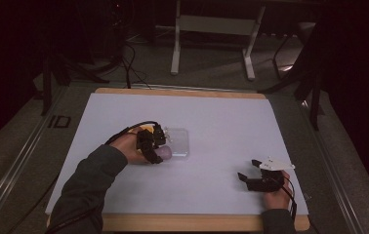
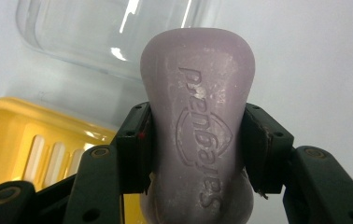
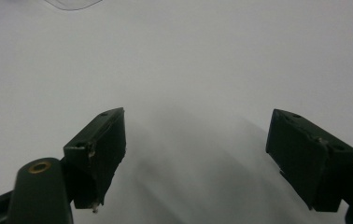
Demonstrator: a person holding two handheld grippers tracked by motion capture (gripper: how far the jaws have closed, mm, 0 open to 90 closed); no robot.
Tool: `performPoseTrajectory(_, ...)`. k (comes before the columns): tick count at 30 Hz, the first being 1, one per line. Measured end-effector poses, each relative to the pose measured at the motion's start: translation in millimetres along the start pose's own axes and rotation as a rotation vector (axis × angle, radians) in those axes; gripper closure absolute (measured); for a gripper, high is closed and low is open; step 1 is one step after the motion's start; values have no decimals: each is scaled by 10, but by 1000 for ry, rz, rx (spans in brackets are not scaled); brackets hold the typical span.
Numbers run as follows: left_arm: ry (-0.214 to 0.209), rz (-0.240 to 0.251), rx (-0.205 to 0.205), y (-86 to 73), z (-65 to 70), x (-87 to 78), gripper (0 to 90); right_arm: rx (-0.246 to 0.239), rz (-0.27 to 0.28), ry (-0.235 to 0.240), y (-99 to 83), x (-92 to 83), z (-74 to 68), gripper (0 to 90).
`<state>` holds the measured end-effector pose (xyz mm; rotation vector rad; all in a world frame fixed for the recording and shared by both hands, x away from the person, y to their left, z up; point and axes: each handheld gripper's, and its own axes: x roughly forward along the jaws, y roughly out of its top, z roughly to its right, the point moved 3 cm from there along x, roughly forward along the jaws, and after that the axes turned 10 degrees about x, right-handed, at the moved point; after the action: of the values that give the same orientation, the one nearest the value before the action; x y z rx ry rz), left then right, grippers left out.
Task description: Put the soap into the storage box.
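Soap bar — one, lilac, clenched in left gripper; right gripper fingers spread — empty

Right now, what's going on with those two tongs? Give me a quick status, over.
Left tongs shut on pale purple embossed soap bar. Right tongs open, empty, over white table sheet. Clear plastic lid and yellow slotted soap tray beside the soap; nothing blocking.

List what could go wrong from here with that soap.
1. The left gripper pinches the soap only at its narrow waist, with the wide end sticking out past the fingers; a smooth bar may slip or pivot.
2. The clear lid and yellow tray lie close by; a careless move could knock them.
3. The right gripper is open, well off to the side, too far to catch a drop.
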<state>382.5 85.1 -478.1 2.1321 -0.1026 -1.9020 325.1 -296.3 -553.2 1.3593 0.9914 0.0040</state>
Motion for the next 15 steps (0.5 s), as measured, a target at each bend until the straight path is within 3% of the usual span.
performPoseTrajectory(15,15,-17,-61,-137,-100,27,495,-1,-1,-1,0,2,-1,197)
